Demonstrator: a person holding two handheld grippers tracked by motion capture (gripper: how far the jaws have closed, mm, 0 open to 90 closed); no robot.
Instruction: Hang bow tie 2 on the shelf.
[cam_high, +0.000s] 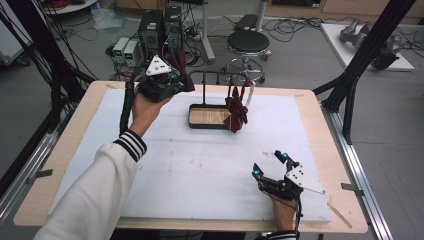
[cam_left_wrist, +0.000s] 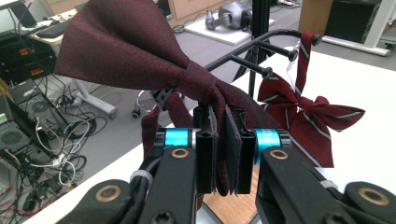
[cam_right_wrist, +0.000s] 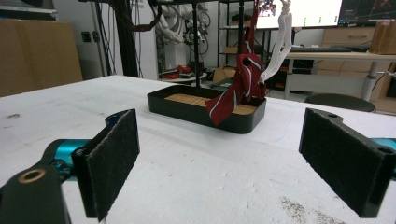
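Maroon cloth is the weak point at the left: the left gripper (cam_high: 167, 85), raised over the far left part of the tabletop (cam_high: 200, 165), has its jaws pressed together on the plain bow tie (cam_left_wrist: 140, 60), pinching it just beside the knot. Most of the fabric fans out above that narrow hold, so I judge it could twist or slip out if the hand swings fast toward the stand (cam_high: 212, 80). Moving right, the stand's black pegs (cam_left_wrist: 261, 58) are thin and close together, and the striped bow tie (cam_high: 236, 112) already hangs there over the tray (cam_high: 200, 125); a careless approach could knock it off or snag both straps. Farthest right, the right gripper (cam_high: 270, 165) rests near the tabletop's front edge with its jaws spread and nothing between them, too far off to steady the stand.
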